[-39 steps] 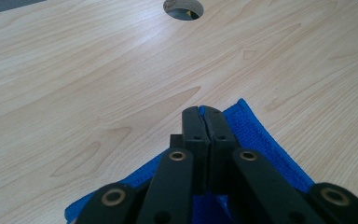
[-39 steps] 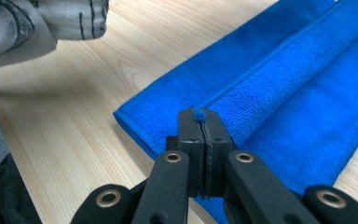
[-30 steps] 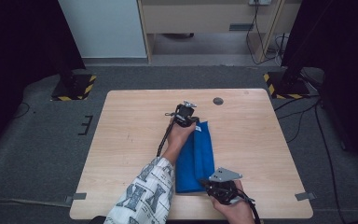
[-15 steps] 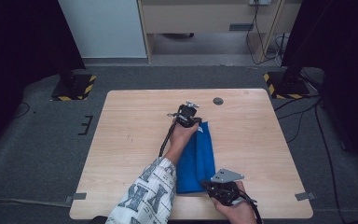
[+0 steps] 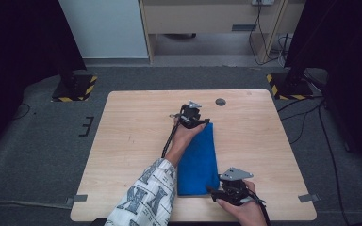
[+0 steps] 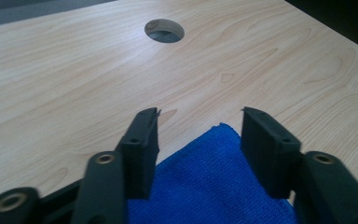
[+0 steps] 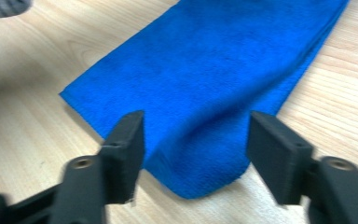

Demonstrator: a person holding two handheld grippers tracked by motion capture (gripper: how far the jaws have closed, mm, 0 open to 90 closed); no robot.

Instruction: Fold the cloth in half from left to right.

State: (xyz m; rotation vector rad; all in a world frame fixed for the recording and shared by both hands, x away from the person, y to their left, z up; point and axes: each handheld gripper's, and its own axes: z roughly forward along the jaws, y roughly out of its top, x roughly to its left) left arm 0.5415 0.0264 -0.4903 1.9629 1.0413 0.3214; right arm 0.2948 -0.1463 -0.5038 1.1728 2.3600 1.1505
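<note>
A blue cloth [image 5: 198, 162] lies folded into a long strip on the wooden table [image 5: 132, 141], running from the middle toward the near edge. My left gripper [image 5: 199, 123] sits at the cloth's far end; its jaws have just been opening and stand apart over the far corner of the cloth [image 6: 214, 182] without pressing it. My right gripper [image 5: 213, 191] is at the near right corner; its jaws have also just been opening and straddle the folded corner of the cloth [image 7: 205, 107] with gaps on both sides.
A round cable hole [image 5: 220, 101] is set in the table beyond the left gripper, seen close in the left gripper view as the hole [image 6: 164, 30]. Black stands with striped bases [image 5: 75, 88] flank the table on the grey floor.
Both grippers have let go of the cloth's corners, their jaws parting. The cloth now lies flat on the table. Neither hand has shifted noticeably.
</note>
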